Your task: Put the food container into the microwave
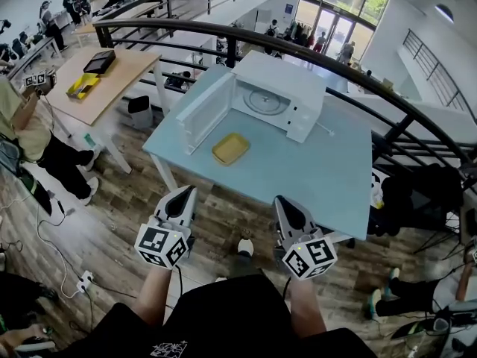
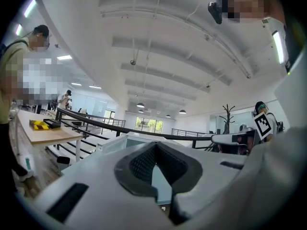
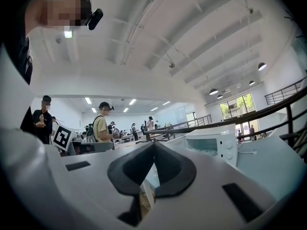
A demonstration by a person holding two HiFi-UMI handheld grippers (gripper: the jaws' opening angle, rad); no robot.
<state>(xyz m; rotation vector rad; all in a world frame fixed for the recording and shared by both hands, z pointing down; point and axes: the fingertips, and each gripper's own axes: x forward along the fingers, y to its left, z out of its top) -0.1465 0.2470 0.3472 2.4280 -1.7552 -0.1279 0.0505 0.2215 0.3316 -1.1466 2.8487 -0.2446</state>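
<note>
The food container [image 1: 230, 148] lay just before the open microwave [image 1: 277, 75], while the left gripper [image 1: 185, 192] and right gripper [image 1: 284, 201] hung well short of it, jaws together, empty.

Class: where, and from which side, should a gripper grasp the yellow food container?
Likely the near rim of the yellow food container, from the person's side. It lies flat and shallow on the table, only its rim graspable; the microwave door crowds its left.
</note>
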